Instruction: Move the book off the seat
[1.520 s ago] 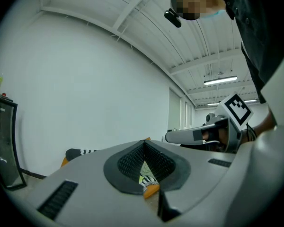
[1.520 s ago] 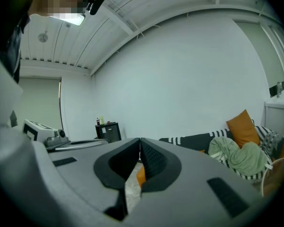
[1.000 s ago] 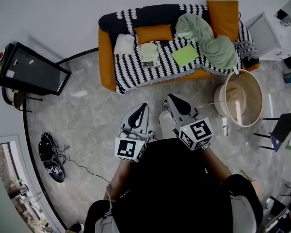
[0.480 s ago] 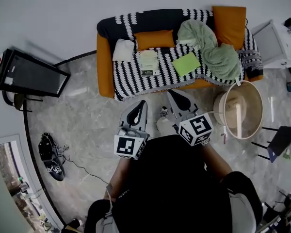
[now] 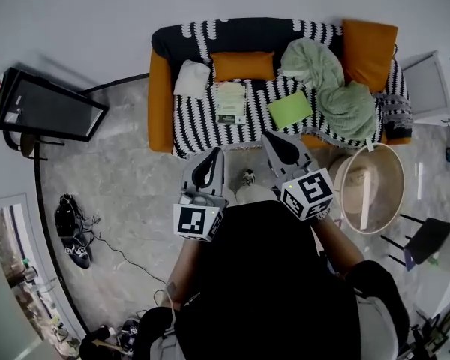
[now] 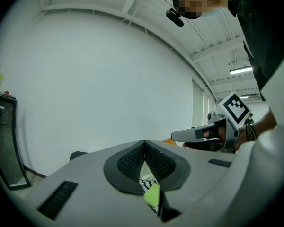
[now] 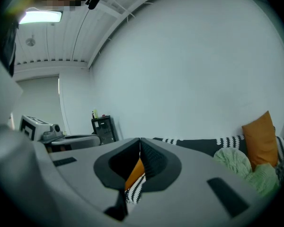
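From the head view, a grey marbled floor [image 5: 120, 186] and a plain white wall [image 5: 75, 21] are seen. An orange sofa [image 5: 160, 103] under a black-and-white striped throw [image 5: 202, 118] stands ahead of both tongs. The left tongs [image 5: 216, 153] and the right tongs [image 5: 267, 136] are held side by side short of the seat's front edge, both clenched and empty. A pale book [image 5: 231, 102] lies on the seat just beyond the left tongs. A green book [image 5: 289, 111] lies flat just beyond the right tongs. A green blanket [image 5: 334, 85] is heaped further right, and a round wooden tub [image 5: 375, 156] stands on the floor right of the right tongs. A black cabinet [image 5: 45, 111] is placed well off to the left.

In the left gripper view, the left tongs [image 6: 144, 142] are seen closed tip to tip with nothing gripped. The green book [image 6: 152, 195] and the striped throw [image 6: 146, 183] show through the gap beneath.

In the right gripper view, the right tongs [image 7: 140, 140] are likewise pressed together on nothing. The sofa's orange side [image 7: 135, 171] is framed below them, and an orange cushion [image 7: 261, 136] is seen far right.
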